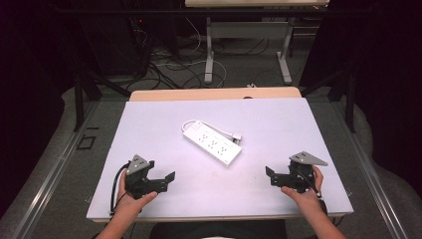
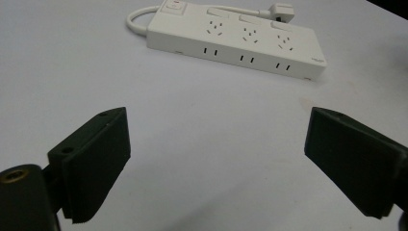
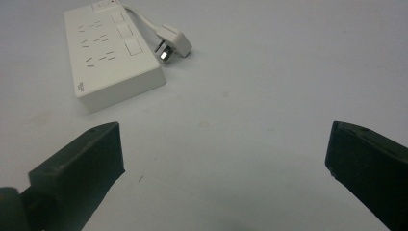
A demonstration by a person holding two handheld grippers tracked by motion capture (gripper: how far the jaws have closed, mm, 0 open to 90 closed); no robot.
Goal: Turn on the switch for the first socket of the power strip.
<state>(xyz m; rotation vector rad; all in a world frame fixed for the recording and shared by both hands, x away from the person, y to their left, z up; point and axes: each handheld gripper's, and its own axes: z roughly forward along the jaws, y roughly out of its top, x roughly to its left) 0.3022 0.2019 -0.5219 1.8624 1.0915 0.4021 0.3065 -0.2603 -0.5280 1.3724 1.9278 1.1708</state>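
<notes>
A white plastic power strip [image 1: 212, 142] with its short cord and plug [image 1: 236, 137] lies near the middle of the white-topped desk [image 1: 149, 119], untouched. The left gripper [image 1: 166, 180] and right gripper [image 1: 271, 177] rest near the front edge, jaws wide apart and empty. The approach seems not yet begun; next, likely reaching inward for strip and plug.

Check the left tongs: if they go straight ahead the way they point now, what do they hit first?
Probably the power strip. The left tongs are open, with bare table ahead of them, and the strip's long side lies across that line farther on. How far off it lies is hard to judge.
</notes>
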